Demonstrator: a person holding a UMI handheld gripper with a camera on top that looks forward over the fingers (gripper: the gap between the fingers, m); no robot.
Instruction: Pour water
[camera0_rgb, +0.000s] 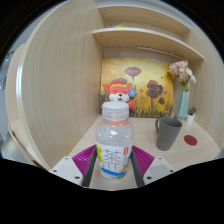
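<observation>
Water bottle (115, 143): upright on desk (185, 160), white cap, between the gripper (114, 163) fingers; whether the pads grip it cannot be told. Grey mug (168, 132): beside bottle. Doll (119, 93), flower painting (145, 86): behind bottle.

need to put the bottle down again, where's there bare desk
Bare desk lies left of the bottle, toward the curved wood panel. The right is crowded: grey mug, red coaster, flower vase. The tool holds the bottle.
</observation>
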